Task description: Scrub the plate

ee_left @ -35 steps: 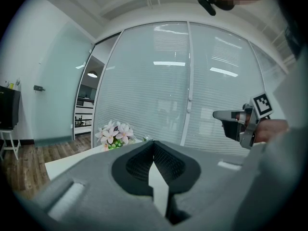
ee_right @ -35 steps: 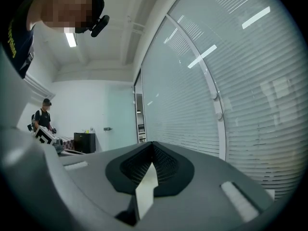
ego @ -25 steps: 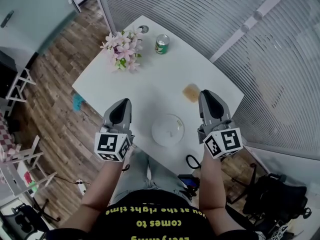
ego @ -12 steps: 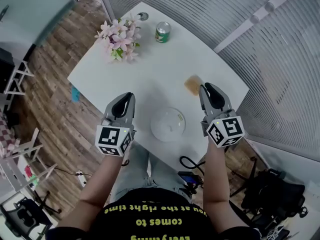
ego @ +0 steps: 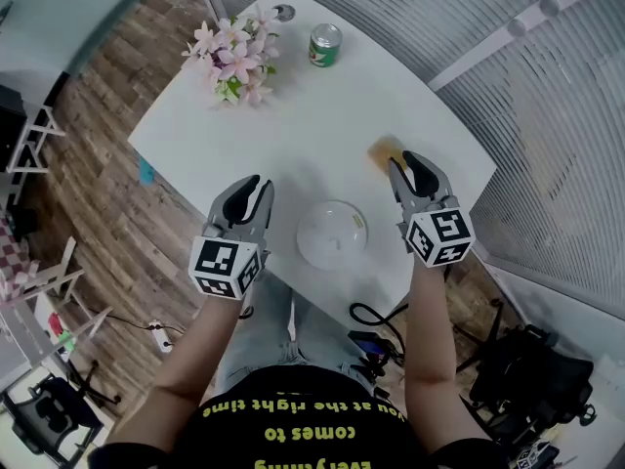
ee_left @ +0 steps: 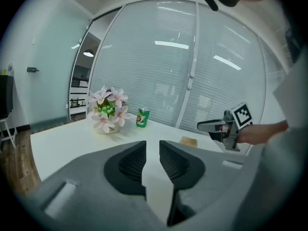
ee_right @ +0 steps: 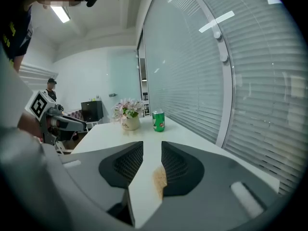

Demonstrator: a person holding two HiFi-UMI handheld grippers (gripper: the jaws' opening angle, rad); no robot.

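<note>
The left gripper (ego: 252, 188) is held with its jaws slightly parted, having just been opening; nothing is gripped between them. The white plate (ego: 332, 233) lies on the table (ego: 322, 106) between the 2 grippers, untouched. The right gripper (ego: 408, 164) is likewise parted, just opened and empty, with a tan sponge (ego: 383, 150) just ahead of its tips. Both forearms are extended, and the grippers are tilted downward.

The left forearm (ego: 198, 358) and right forearm (ego: 431, 345) reach forward side by side, well apart. The left tool (ego: 256, 191) and right tool (ego: 410, 167) point ahead and slightly downward, with their marker cubes toward the person. Each tool's jaws have just been opening and now stand parted, with nothing gripped between them.
</note>
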